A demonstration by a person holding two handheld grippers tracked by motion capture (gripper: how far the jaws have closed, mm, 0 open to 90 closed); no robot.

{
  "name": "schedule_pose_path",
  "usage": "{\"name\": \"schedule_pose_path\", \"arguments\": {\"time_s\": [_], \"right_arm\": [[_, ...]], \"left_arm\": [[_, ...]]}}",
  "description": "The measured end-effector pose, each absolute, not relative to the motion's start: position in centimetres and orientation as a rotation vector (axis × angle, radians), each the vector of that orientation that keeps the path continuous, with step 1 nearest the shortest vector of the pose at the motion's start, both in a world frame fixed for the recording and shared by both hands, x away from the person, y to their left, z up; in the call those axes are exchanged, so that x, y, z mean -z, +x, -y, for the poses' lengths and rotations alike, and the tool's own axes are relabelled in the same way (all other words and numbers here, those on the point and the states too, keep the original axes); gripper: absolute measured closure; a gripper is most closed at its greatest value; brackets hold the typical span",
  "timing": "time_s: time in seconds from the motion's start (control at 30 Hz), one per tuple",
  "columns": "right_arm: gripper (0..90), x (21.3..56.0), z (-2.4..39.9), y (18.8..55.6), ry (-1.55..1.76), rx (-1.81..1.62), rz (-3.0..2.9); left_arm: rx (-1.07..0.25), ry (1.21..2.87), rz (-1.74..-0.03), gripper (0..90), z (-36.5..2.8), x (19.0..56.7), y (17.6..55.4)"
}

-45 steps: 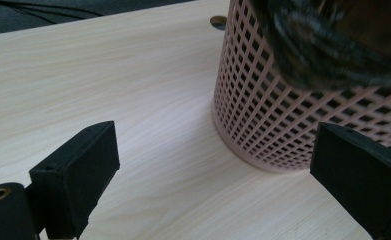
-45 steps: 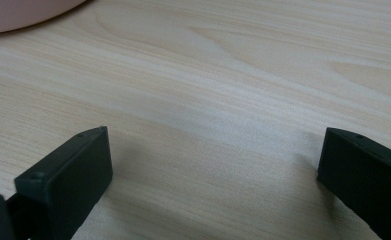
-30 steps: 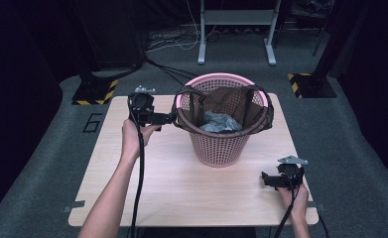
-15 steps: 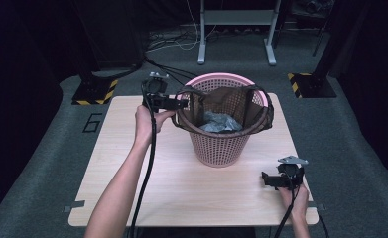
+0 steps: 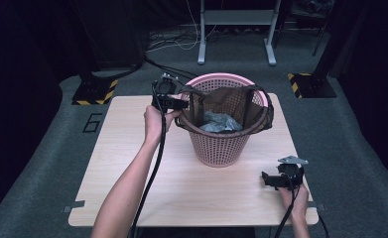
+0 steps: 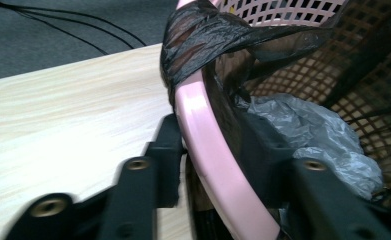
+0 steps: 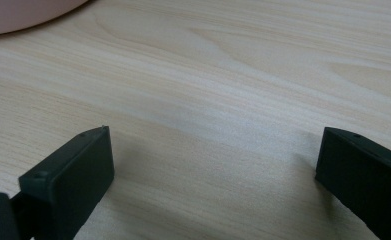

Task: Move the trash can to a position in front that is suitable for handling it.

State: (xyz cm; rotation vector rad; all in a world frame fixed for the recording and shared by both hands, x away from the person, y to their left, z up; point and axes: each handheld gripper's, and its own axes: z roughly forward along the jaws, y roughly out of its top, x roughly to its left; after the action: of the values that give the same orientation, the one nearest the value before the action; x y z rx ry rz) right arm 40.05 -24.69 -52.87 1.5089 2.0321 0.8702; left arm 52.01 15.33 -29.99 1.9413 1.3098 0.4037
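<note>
A pink lattice basket [image 5: 225, 144] stands upright on the pale wooden desk [image 5: 132, 163], a little past the middle toward the far edge. A dark, thin bin liner [image 5: 221, 101] hangs inside it, its edge folded over parts of the rim, and a crumpled grey plastic bag [image 5: 220, 122] lies down in the bottom.

The person's left arm reaches forward across the desk, and the left tool [image 5: 177, 105] sits right at the basket's left rim. In the left gripper view the two black jaws straddle that pink rim [image 6: 208, 145]: one jaw is outside the wall, the other inside against the liner [image 6: 203, 35], which is bunched and draped over the rim just ahead of them. The jaws stand narrowly apart, with the rim and a fold of liner between them; I cannot tell whether they press on it.

The right tool [image 5: 271, 179] rests low near the desk's near right corner, well apart from the basket, held by the person's right hand [image 5: 294, 196]. In the right gripper view its jaws are spread wide with bare desk wood between them, and the basket's pink base [image 7: 23, 12] shows at the upper left corner.
</note>
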Motion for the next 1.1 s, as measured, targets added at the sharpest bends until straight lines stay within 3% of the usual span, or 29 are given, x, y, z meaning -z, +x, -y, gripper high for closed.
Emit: {"name": "schedule_pose_path", "arguments": {"time_s": [1.1], "right_arm": [[1.7, 52.9, 24.6, 40.0, 1.518, -0.873, -2.024]], "left_arm": [[-0.429, 1.867, -1.382, 67.1, -20.1, 30.2, 50.1]]}}
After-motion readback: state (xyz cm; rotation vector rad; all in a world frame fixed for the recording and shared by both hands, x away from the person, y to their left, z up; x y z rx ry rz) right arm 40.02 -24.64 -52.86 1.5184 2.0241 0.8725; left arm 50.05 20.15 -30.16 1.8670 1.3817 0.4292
